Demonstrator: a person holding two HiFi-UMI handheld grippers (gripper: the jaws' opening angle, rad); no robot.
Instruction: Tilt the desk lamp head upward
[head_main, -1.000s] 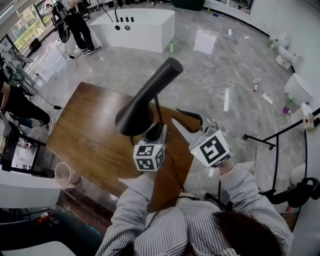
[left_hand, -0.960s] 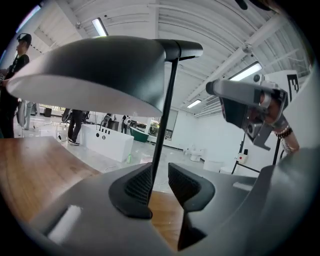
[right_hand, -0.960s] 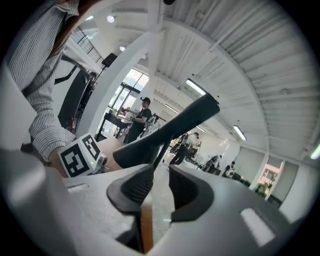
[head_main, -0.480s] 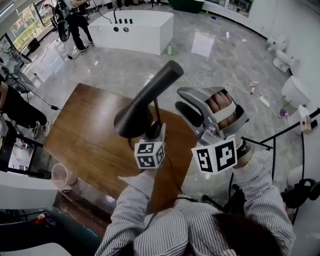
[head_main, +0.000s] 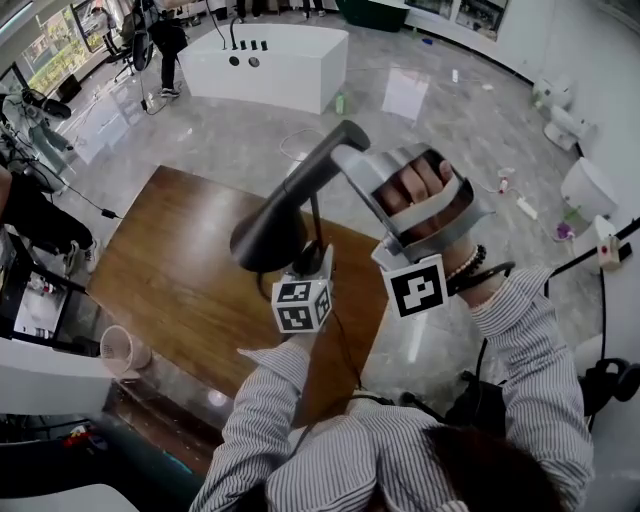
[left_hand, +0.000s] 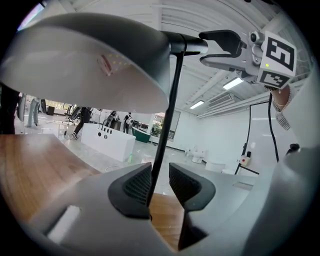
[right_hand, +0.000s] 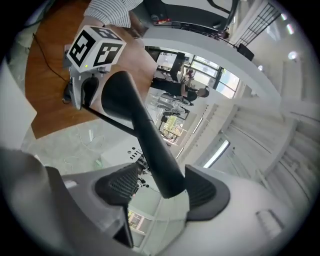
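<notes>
Your right gripper (right_hand: 161, 189) is sitting up at the narrow rear end of the desk lamp head (head_main: 290, 205). Its jaws have just been opening wide, and that dark tube is lying loose between them. Your left gripper (left_hand: 159, 182) has been easing open as well, the thin lamp stem (left_hand: 167, 112) between its pads, leaning on one. The shade is drooping over the wooden bench (head_main: 170, 270).

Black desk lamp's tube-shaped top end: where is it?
The black tube end sits upper centre in the head view, between the right tongs, whose jaws have just been opening, up-right of the black cone shade.
</notes>
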